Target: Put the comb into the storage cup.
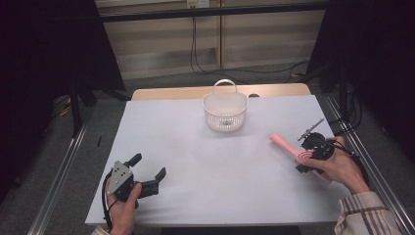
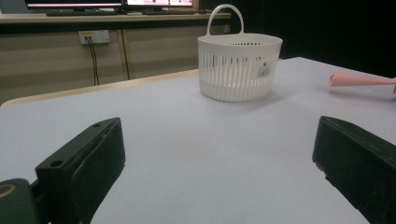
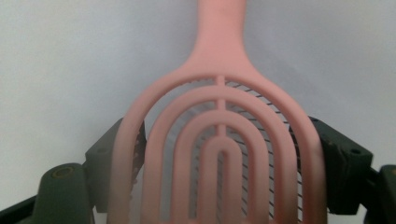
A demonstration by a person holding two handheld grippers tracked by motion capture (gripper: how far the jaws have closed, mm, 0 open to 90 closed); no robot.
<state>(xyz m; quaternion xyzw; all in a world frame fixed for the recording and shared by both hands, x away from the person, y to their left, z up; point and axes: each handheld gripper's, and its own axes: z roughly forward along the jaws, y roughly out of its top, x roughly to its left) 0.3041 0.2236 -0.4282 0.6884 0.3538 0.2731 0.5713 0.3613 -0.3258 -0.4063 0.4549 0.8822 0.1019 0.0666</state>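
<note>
A pink hairbrush (image 1: 288,147) with a vented, arched head (image 3: 219,154) lies low over the white table at the right, its handle pointing toward the table's middle. My right gripper (image 1: 311,154) is shut on the brush head, one black jaw against each side of it. A white slotted basket (image 1: 225,111) with a loop handle stands upright at the far middle of the table; it also shows as the basket (image 2: 239,67) ahead in the left gripper view. My left gripper (image 1: 147,171) rests open near the front left corner, nothing between its jaws.
The white tabletop (image 1: 195,161) lies on a wooden table whose far edge (image 1: 171,93) shows behind the basket. Metal rails (image 1: 63,176) run along both sides. Cables (image 1: 195,54) hang by the back wall. Monitors (image 2: 107,3) stand on a far desk.
</note>
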